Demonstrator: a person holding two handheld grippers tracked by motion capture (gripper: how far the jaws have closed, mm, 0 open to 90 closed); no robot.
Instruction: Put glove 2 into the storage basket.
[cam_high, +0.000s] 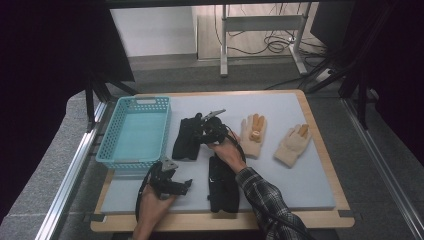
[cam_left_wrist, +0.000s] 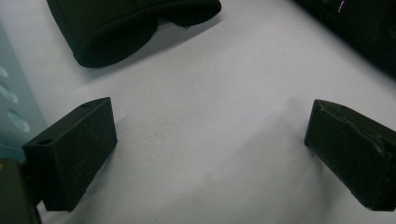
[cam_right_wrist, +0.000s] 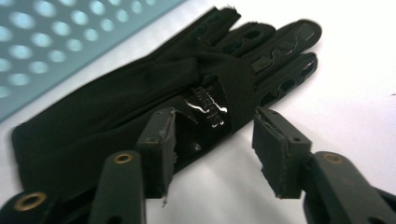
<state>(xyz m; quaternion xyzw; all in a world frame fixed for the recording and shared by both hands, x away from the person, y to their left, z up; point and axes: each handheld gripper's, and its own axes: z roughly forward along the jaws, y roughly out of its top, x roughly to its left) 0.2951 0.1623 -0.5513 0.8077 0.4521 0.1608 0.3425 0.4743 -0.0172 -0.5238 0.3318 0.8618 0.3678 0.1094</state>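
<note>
A black glove (cam_high: 186, 139) lies flat on the grey mat (cam_high: 300, 185) beside the teal basket (cam_high: 134, 131). My right gripper (cam_high: 201, 130) hovers at this glove's right side. In the right gripper view its jaws stand apart over the black glove (cam_right_wrist: 116, 112), one above the glossy patch, the other above bare mat; my right gripper (cam_right_wrist: 215, 123) pinches nothing. A second black glove (cam_high: 222, 189) lies near the front edge. My left gripper (cam_high: 187, 184) rests low at the front left, open wide over bare mat, left gripper (cam_left_wrist: 210, 126). A glove cuff (cam_left_wrist: 116, 32) lies ahead of it.
Two beige gloves (cam_high: 254, 134) (cam_high: 292, 146) lie palm up on the right half of the mat. The basket (cam_right_wrist: 46, 46) is hollow inside and borders the mat's left side; its wall (cam_left_wrist: 9, 98) is close to my left jaw. A table frame and cables stand beyond.
</note>
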